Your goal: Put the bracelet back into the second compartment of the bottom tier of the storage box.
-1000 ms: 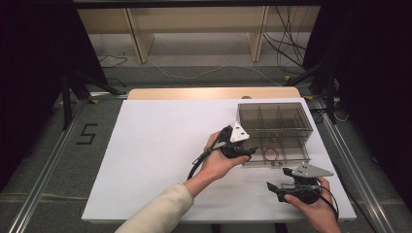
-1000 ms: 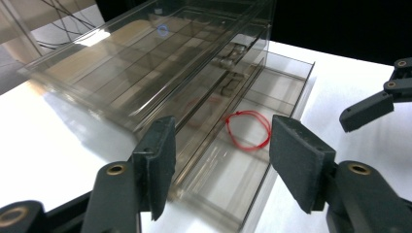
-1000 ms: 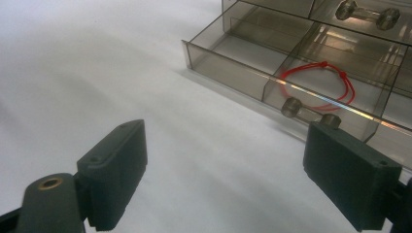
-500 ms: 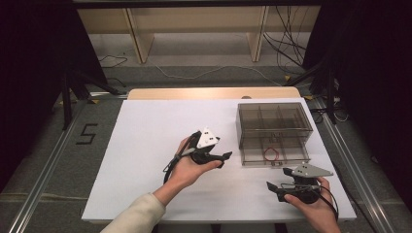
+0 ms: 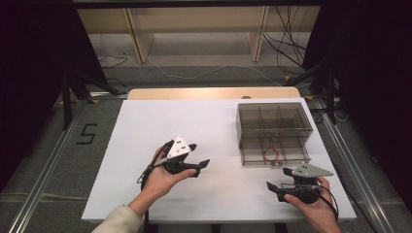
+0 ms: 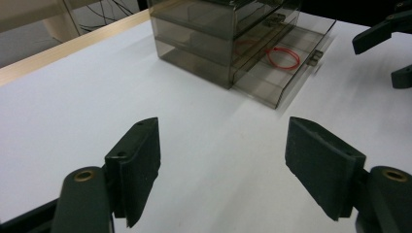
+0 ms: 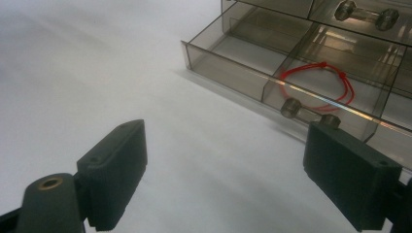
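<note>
My left gripper (image 5: 198, 155) hangs over the middle of the white tabletop (image 5: 145, 131), jaws spread wide with nothing between them, pointing toward the smoky plastic drawer box (image 5: 273, 116). My right gripper (image 5: 273, 189) sits low at the near right edge, jaws also wide and empty. The box's bottom drawer (image 5: 275, 154) is pulled out toward me, and a red loop of cord (image 7: 318, 85) lies in its right-hand compartment, just behind the drawer handle (image 7: 305, 112).
</note>
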`<action>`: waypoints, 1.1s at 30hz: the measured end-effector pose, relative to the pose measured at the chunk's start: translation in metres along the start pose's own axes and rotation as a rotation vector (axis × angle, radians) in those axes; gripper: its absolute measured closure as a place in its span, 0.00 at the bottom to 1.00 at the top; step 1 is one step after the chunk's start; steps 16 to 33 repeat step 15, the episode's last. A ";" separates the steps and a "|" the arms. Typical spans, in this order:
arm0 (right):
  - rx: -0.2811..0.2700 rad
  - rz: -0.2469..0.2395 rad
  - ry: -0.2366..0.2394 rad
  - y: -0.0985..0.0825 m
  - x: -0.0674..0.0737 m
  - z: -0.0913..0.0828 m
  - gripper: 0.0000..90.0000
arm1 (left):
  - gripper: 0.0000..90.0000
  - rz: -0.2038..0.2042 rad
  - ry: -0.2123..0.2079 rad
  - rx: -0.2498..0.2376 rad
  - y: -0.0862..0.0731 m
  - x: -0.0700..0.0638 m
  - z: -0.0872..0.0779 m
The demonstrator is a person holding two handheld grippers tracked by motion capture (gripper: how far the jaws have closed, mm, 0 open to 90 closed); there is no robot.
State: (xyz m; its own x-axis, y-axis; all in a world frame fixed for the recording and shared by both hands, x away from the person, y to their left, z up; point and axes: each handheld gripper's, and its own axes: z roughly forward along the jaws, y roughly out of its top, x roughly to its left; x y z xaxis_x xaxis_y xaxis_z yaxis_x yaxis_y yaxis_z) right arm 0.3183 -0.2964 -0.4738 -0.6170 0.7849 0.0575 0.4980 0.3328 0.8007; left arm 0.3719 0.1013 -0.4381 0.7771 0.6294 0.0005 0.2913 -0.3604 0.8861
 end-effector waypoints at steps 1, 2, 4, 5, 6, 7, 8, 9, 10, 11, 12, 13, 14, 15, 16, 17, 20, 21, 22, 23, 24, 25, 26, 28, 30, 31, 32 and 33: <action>-0.001 0.000 0.001 0.000 0.000 0.000 0.19 | 0.32 -0.007 0.006 0.001 -0.006 0.002 -0.005; -0.003 -0.005 0.001 0.000 0.000 0.000 0.19 | 0.32 -0.013 0.010 0.001 -0.009 0.004 -0.008; -0.003 -0.005 0.002 0.000 0.000 0.000 0.19 | 0.31 -0.026 0.021 0.003 -0.017 0.008 -0.017; -0.006 -0.005 0.004 0.000 0.000 0.000 0.19 | 0.31 -0.028 0.030 0.003 -0.022 0.010 -0.021; -0.006 -0.005 0.004 0.000 0.000 0.000 0.19 | 0.31 -0.026 0.041 0.008 -0.026 0.011 -0.025; -0.005 -0.001 0.003 0.000 0.000 0.000 0.19 | 0.31 -0.027 0.055 0.010 -0.030 0.012 -0.029; -0.006 -0.001 0.002 0.000 0.000 0.000 0.19 | 0.31 -0.026 0.068 0.013 -0.034 0.014 -0.032; -0.007 -0.002 0.003 0.000 0.001 0.000 0.19 | 0.31 -0.024 0.077 0.019 -0.039 0.015 -0.036; -0.007 -0.007 0.003 0.000 0.000 -0.001 0.19 | 0.30 -0.032 0.082 0.020 -0.043 0.016 -0.039; -0.004 -0.004 0.002 0.000 0.001 -0.001 0.19 | 0.30 -0.039 0.085 0.021 -0.046 0.017 -0.042; -0.006 -0.004 0.005 0.000 0.000 0.000 0.19 | 0.30 -0.043 0.089 0.024 -0.049 0.018 -0.044; -0.005 -0.004 0.004 0.000 0.000 0.000 0.19 | 0.30 -0.050 0.092 0.030 -0.052 0.019 -0.046; -0.004 -0.004 0.005 0.000 0.000 0.000 0.19 | 0.30 -0.057 0.096 0.029 -0.054 0.020 -0.047; -0.005 -0.004 0.005 0.000 0.000 0.000 0.19 | 0.29 -0.062 0.097 0.030 -0.055 0.020 -0.048; -0.005 -0.004 0.005 0.000 0.000 0.000 0.19 | 0.29 -0.062 0.097 0.030 -0.055 0.020 -0.048; -0.005 -0.004 0.005 0.000 0.000 0.000 0.19 | 0.29 -0.062 0.097 0.030 -0.055 0.020 -0.048; -0.005 -0.004 0.005 0.000 0.000 0.000 0.19 | 0.29 -0.062 0.097 0.030 -0.055 0.020 -0.048; -0.005 -0.004 0.005 0.000 0.000 0.000 0.19 | 0.29 -0.062 0.097 0.030 -0.055 0.020 -0.048; -0.005 -0.004 0.005 0.000 0.000 0.000 0.19 | 0.29 -0.062 0.097 0.030 -0.055 0.020 -0.048; -0.005 -0.004 0.005 0.000 0.000 0.000 0.19 | 0.29 -0.062 0.097 0.030 -0.055 0.020 -0.048; -0.005 -0.004 0.005 0.000 0.000 0.000 0.19 | 0.29 -0.062 0.097 0.030 -0.055 0.020 -0.048; -0.005 -0.004 0.005 0.000 0.000 0.000 0.19 | 0.29 -0.062 0.097 0.030 -0.055 0.020 -0.048; -0.005 -0.004 0.005 0.000 0.000 0.000 0.19 | 0.29 -0.062 0.097 0.030 -0.055 0.020 -0.048; -0.005 -0.004 0.005 0.000 0.000 0.000 0.19 | 0.29 -0.062 0.097 0.030 -0.055 0.020 -0.048; -0.005 -0.004 0.005 0.000 0.000 0.000 0.19 | 0.29 -0.062 0.097 0.030 -0.055 0.020 -0.048; -0.005 -0.004 0.005 0.000 0.000 0.000 0.19 | 0.29 -0.062 0.097 0.030 -0.055 0.020 -0.048; -0.005 -0.004 0.005 0.000 0.000 0.000 0.19 | 0.29 -0.062 0.097 0.030 -0.055 0.020 -0.048; -0.005 -0.004 0.005 0.000 0.000 0.000 0.19 | 0.29 -0.062 0.097 0.030 -0.055 0.020 -0.048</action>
